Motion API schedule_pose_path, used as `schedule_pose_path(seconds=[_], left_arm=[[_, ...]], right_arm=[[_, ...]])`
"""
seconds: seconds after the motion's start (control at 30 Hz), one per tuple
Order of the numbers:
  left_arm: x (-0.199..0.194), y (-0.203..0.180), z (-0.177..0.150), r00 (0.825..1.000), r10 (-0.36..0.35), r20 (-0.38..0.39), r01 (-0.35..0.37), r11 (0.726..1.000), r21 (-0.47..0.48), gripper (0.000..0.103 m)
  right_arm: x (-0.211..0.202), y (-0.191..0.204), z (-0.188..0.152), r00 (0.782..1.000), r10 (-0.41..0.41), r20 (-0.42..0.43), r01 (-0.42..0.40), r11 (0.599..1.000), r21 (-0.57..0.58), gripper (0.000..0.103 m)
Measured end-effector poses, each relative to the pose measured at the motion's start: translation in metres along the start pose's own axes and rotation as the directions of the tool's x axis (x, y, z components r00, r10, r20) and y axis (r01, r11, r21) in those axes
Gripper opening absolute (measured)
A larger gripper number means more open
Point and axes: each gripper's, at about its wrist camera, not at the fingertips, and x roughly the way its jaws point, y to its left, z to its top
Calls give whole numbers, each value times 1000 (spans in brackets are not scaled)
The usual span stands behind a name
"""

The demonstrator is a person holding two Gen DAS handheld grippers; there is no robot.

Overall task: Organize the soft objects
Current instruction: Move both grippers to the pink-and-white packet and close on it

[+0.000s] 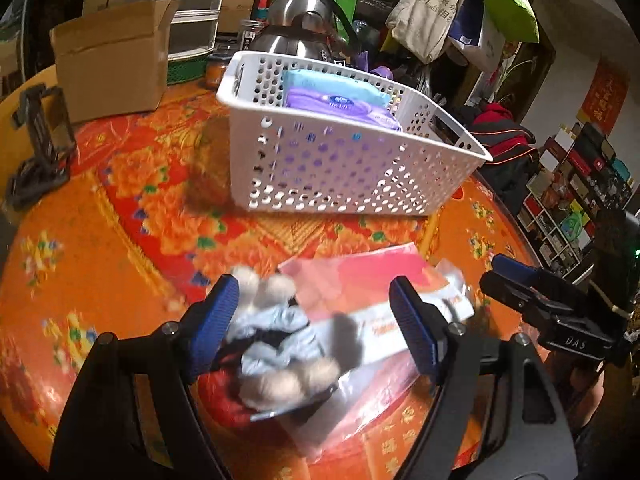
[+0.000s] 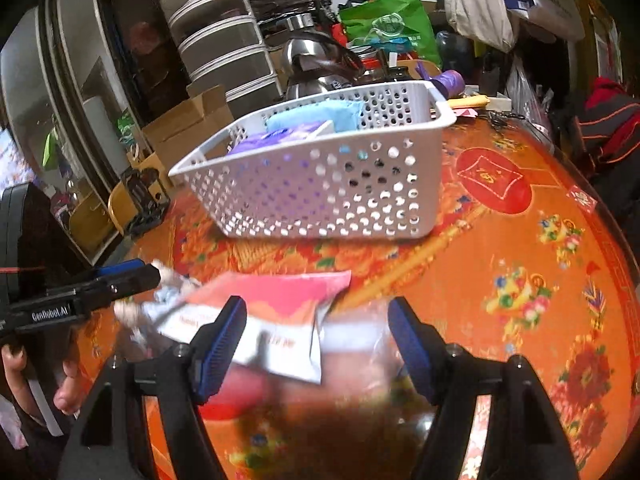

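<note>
Biggest thing here is the round table under an orange and red floral plastic cloth point(image 1: 132, 216), and it fills most of both views. On it, toward the far side, sits a white perforated plastic basket point(image 1: 340, 168) with a light blue soft pack point(image 1: 320, 80) and a purple soft pack point(image 1: 340, 106) lying inside, the purple one in front of the blue one. Behind the basket there's a brown cardboard box point(image 1: 112, 64) with its flaps open, and a shiny steel kettle point(image 1: 296, 20) just beyond the rim.

Closer to the cameras, a flat pink and white plastic packet point(image 1: 360, 280) lies on the cloth in front of the basket, well apart from it. Partly on top of its near left corner is a small plush toy in pale blue clothes with cream fluffy paws point(image 1: 280, 344), pretty blurry, so details are hard to make out.

The left gripper point(image 1: 316, 328) has its blue-padded jaws spread wide, one on either side of the plush toy; the left pad looks right against it, but nothing is pinched. The right gripper point(image 2: 316, 344) is spread wide too, hanging over the white end of the packet with nothing in its grasp.
</note>
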Motion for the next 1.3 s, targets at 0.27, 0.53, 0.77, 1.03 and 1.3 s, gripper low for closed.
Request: schedule_pose_path(seconds=[0.27,0.53,0.77,1.03,1.3], left_arm=[[-15,14,-21,999,-1,38,2,1000,-22,76],[-38,33,-40,996,4,94,1,999,-48,76],[-48,28,-44,993,-18,120,21,999,-27,75],[-12,-8,-8,995,-97,-35,97,995,-24,65],[41,-17,11,974,-102,-202,88,993,-80,49]], right_arm=[[-7,2,-21,1000,20,17,-20,1000,5,73],[-18,54,-38,997,47,65,-40,994,-105,73],[-15,41,-35,998,32,57,-28,997,-75,70],[7,9,-9,997,73,-25,-73,997,20,69],[35,2,-11,990,95,-101,-92,995,29,55]])
